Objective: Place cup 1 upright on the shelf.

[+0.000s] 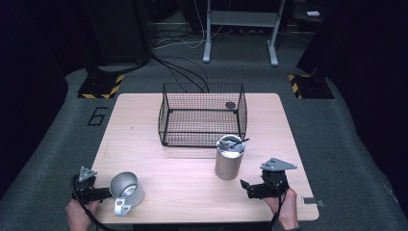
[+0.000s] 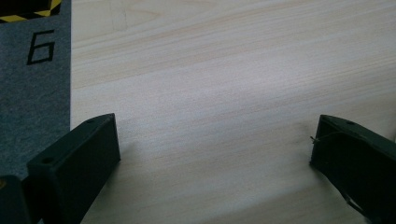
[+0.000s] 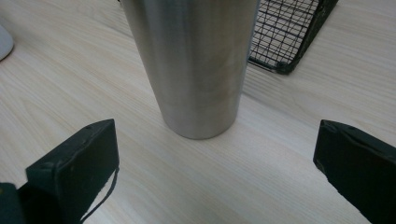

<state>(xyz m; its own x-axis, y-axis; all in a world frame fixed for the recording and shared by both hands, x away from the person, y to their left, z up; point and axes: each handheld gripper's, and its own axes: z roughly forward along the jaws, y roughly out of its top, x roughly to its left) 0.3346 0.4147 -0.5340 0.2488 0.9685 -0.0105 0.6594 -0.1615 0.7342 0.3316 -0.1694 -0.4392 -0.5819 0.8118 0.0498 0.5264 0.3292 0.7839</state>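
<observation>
- Standing upright near the middle of the pale wooden worktop (image 1: 192,183) is a tall brushed-steel tumbler (image 1: 229,157) with a dark straw through its lid; it is serving here as the landmark.
- Sitting just behind the tumbler, close to its far side, is a black wire-mesh basket (image 1: 202,114), showing beside the tumbler (image 3: 196,65) in the right gripper view as a mesh corner (image 3: 292,32).
- Lying on its side well to the left of the tumbler, handle toward the near edge, is a silver metal mug (image 1: 126,191).
- Hovering just right of the tumbler, the right gripper (image 1: 246,187) is pointing at it with jaws spread wide and holding nothing.
- Resting far left of the tumbler, just beside the mug, the left gripper (image 1: 107,193) is keeping its jaws spread wide over bare wood (image 2: 215,116).
</observation>
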